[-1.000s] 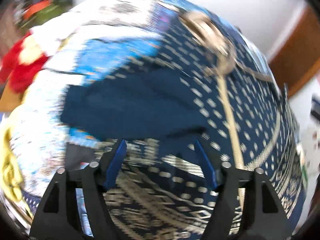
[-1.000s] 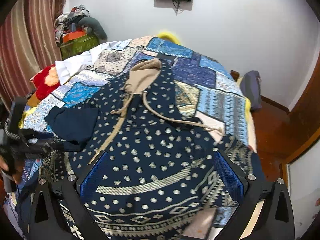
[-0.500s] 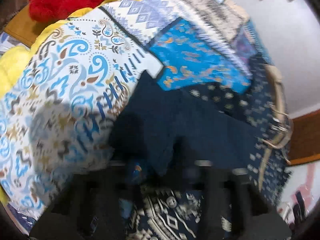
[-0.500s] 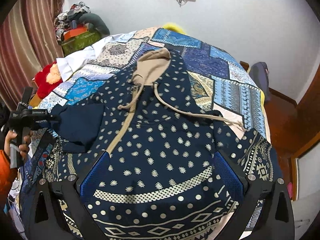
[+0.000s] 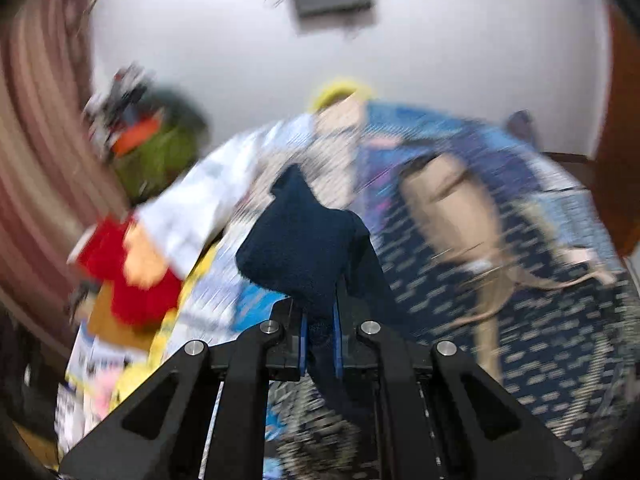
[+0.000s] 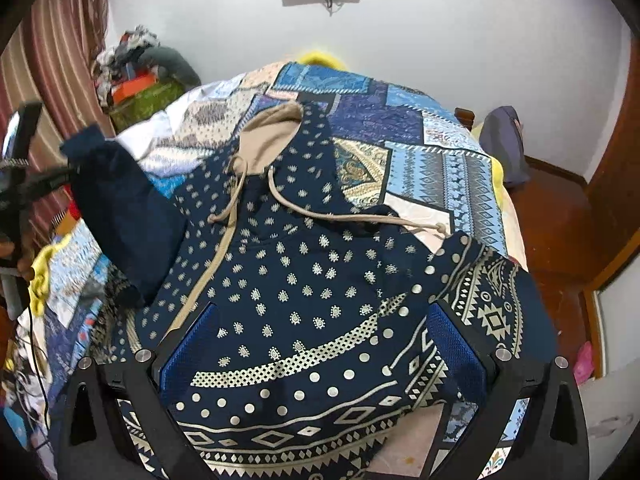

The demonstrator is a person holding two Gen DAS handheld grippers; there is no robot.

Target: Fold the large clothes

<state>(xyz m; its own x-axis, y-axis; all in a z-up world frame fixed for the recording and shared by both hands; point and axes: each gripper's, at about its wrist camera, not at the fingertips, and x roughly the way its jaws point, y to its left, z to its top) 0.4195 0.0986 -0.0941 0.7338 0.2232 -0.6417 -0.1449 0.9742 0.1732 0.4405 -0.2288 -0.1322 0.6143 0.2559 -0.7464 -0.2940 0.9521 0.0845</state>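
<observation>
Fold barely started: left gripper clamped on the navy sleeve, lifted off the bed; right gripper spread wide over the flat hoodie, empty.

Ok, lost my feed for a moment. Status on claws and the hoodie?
Left claw shut on navy sleeve, lifted. Right claw open over hoodie, flat on bed. Nothing blocking.
</observation>
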